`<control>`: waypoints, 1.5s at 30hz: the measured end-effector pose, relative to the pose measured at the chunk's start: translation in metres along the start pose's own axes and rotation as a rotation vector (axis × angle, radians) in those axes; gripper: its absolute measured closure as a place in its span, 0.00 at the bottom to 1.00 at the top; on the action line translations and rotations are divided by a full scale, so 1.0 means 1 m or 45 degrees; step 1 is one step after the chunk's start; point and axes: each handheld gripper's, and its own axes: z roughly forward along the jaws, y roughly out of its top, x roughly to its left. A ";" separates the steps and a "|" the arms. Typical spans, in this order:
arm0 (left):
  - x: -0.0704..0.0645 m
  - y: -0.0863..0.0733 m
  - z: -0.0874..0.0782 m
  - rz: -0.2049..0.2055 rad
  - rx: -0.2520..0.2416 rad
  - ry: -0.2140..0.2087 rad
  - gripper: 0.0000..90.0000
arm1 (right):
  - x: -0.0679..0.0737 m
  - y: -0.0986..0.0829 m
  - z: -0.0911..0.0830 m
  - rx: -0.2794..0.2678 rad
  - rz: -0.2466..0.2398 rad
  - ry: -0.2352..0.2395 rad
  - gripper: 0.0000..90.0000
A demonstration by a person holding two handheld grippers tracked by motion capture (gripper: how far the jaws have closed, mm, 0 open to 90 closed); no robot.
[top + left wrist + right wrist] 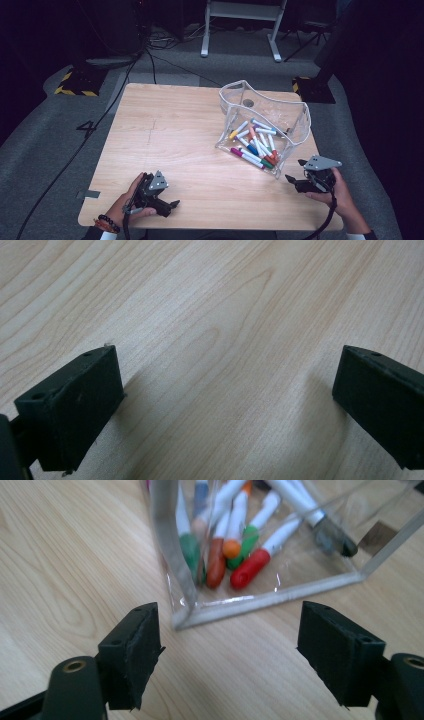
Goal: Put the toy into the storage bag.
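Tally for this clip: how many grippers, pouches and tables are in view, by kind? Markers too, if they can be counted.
Grippers: 2, the left gripper and right gripper, both open.
Clear pouch: 1.
Wooden table: 1.
Markers: overlapping inside the pouch, too piled for an exact count.
Total without markers: 4.

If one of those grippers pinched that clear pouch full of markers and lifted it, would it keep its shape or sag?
The clear pouch would probably sag: its thin walls already bow and wrinkle. The markers lie loose in a heap, so they would likely slide towards the low side and tilt it. The glossy plastic may be slippery in the right gripper, whose jaws stand open near its corner.
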 end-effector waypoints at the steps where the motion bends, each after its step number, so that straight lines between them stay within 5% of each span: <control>1: 0.000 0.000 0.000 0.000 0.000 0.000 0.00 | -0.001 -0.005 0.004 0.009 0.011 0.011 0.28; 14: 0.000 0.000 0.000 0.001 0.001 -0.002 0.00 | -0.003 -0.044 0.024 0.061 0.093 0.031 0.27; 24: 0.000 0.000 0.000 0.001 0.001 -0.002 0.00 | -0.004 -0.067 0.025 -0.055 0.291 0.095 0.24; 45: 0.001 0.000 0.000 0.001 0.001 -0.001 0.00 | -0.001 -0.065 0.026 -0.049 0.311 0.064 0.22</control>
